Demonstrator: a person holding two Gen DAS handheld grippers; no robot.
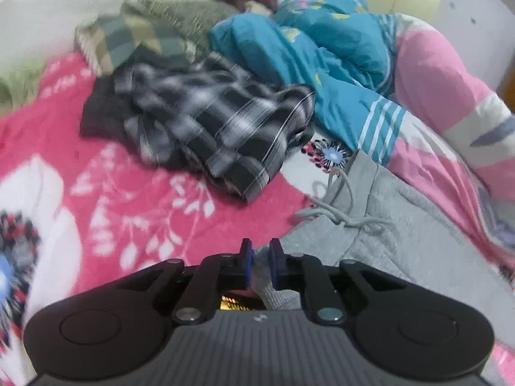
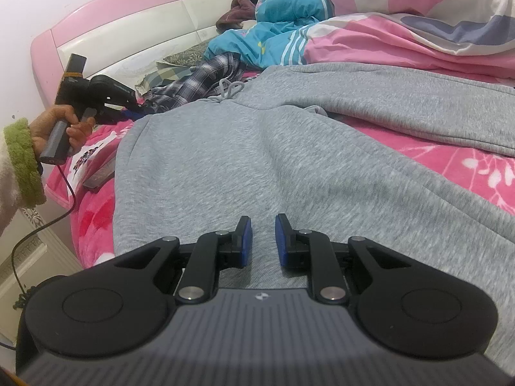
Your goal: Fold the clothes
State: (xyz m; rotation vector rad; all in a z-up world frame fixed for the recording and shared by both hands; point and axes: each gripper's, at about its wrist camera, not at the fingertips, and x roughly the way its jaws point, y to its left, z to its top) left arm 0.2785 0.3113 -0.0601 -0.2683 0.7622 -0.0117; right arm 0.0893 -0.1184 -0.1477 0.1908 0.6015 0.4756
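Note:
A grey sweat garment (image 2: pixel 289 144) with a drawstring (image 2: pixel 230 88) lies spread over the bed. In the left wrist view its edge (image 1: pixel 402 225) runs under my left gripper (image 1: pixel 260 251), whose blue pads are shut on a pinch of the grey cloth. The right wrist view shows that left gripper (image 2: pixel 136 109) at the garment's far left corner, held by a hand (image 2: pixel 64 125) in a green cuff. My right gripper (image 2: pixel 264 225) sits low at the near end of the garment, jaws narrow, with grey cloth filling the gap between the pads.
A crumpled black-and-white plaid shirt (image 1: pixel 219 122) lies on the pink floral blanket (image 1: pixel 128 193) beyond the garment. Behind it are a teal quilt (image 1: pixel 322 48), patterned pillows (image 1: pixel 128 38) and a pink duvet (image 2: pixel 402 32). The pink headboard (image 2: pixel 128 25) bounds the far side.

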